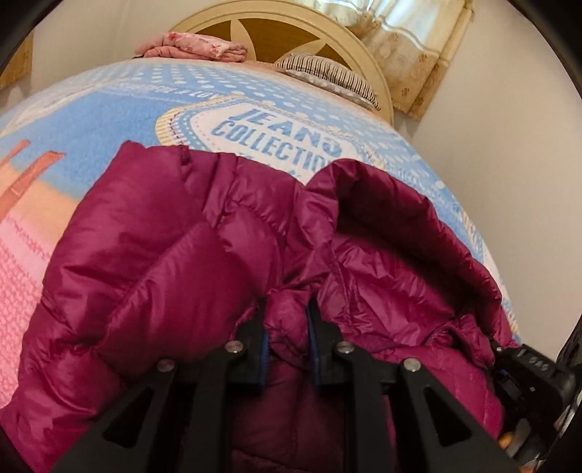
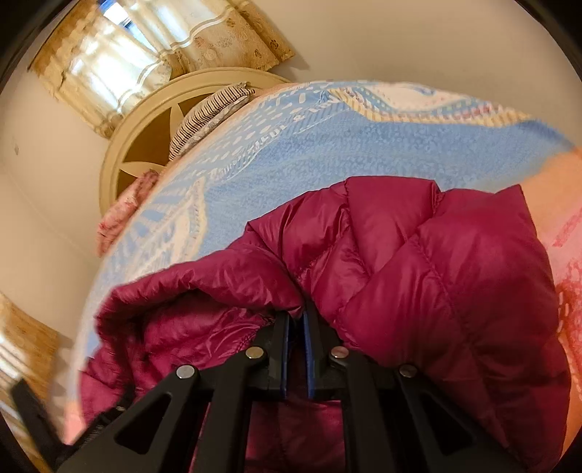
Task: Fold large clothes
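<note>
Magenta puffer jacket [image 1: 203,254] fills the lower part of both wrist views, spread on a blue-and-pink fleece blanket [image 1: 109,120] with "JEANS COLLECTION" printed on a white badge. Left gripper [image 1: 289,309] has its two black fingers drawn close, with a bunched fold of the quilted fabric pinched between the blue pads [image 1: 315,349] — that's a grip on the jacket, right at its tips. Just right of those fingers the jacket's hood [image 1: 400,225] gapes open, its dark hollow facing up. Left of them, a puffy quilted panel bulges up and runs off toward the lower left.

Over to the right gripper [image 2: 296,313]: jaws almost together, only a thin slit between the blue pads [image 2: 310,353], and the jacket's edge is caught at the tips where the hood rim meets the body. From this side the hood lies to the left of the fingers and the broad quilted panel to the right. In the left wrist view the right gripper's black body shows at the far right edge, beside the hood.

Beyond both grippers, across the blanket, sits a cream headboard [image 1: 276,32] with a striped pillow [image 1: 327,76] and a pink folded cloth [image 1: 192,47] against it. A beige patterned curtain [image 1: 411,40] hangs past the headboard.
</note>
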The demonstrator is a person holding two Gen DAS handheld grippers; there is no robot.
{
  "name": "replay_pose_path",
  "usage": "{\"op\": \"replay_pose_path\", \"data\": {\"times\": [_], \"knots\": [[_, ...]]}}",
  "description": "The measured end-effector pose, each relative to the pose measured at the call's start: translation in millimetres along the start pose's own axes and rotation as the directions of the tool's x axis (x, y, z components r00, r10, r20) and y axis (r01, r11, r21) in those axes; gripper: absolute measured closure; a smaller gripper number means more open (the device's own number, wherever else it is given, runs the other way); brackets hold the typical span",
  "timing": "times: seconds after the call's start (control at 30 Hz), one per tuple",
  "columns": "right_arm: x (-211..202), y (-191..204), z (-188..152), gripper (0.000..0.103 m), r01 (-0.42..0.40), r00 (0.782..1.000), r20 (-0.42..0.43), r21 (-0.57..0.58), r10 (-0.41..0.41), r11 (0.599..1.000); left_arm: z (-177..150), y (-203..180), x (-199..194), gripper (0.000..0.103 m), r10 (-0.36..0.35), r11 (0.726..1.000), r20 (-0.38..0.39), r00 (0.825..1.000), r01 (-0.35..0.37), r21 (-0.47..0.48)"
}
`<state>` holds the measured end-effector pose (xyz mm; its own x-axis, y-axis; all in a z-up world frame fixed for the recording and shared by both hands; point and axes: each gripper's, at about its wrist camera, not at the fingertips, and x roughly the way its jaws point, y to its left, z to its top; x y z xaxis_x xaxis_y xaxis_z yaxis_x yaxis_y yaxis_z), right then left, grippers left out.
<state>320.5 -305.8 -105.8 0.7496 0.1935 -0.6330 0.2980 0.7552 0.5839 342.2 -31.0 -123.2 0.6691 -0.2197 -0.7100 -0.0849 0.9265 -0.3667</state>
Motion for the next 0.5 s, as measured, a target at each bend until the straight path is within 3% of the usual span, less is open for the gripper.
{"op": "replay_pose_path", "data": {"times": [0.07,0.17,0.2,0.37,0.43,0.5], "knots": [[-30.9,-4.8,7.6,0.096,-0.004,0.994,0.105,0.047,-0.001,0.999,0.3,2.0,-0.2,0.081,-0.012,1.000,0.003,1.000,0.012,-0.008],[-76.6,10.5,20.6,0.096,0.111,0.953,0.281,0.012,-0.110,0.994,0.1,1.3,-0.2,0.081,-0.016,1.000,0.008,1.000,0.016,-0.007],[-80.6,21.8,25.7,0.096,0.124,0.951,0.289,-0.024,-0.112,0.992,-0.5,1.1,0.0,0.081,-0.015,1.000,0.009,1.000,0.015,-0.006],[-33.3,83.5,45.6,0.096,0.093,0.990,0.124,-0.151,-0.074,0.984,-0.7,5.1,-1.3,0.081,-0.031,0.999,0.014,0.999,0.031,-0.013],[2.8,98.3,46.1,0.096,0.083,0.996,0.022,-0.172,-0.081,0.981,-0.9,6.9,-1.9,0.081,-0.040,0.999,0.015,0.999,0.040,-0.019],[29.4,104.0,33.4,0.096,0.121,0.988,-0.066,-0.214,-0.138,0.969,-0.7,9.2,-1.8,0.081,-0.051,0.998,0.014,0.999,0.051,-0.028]]}}
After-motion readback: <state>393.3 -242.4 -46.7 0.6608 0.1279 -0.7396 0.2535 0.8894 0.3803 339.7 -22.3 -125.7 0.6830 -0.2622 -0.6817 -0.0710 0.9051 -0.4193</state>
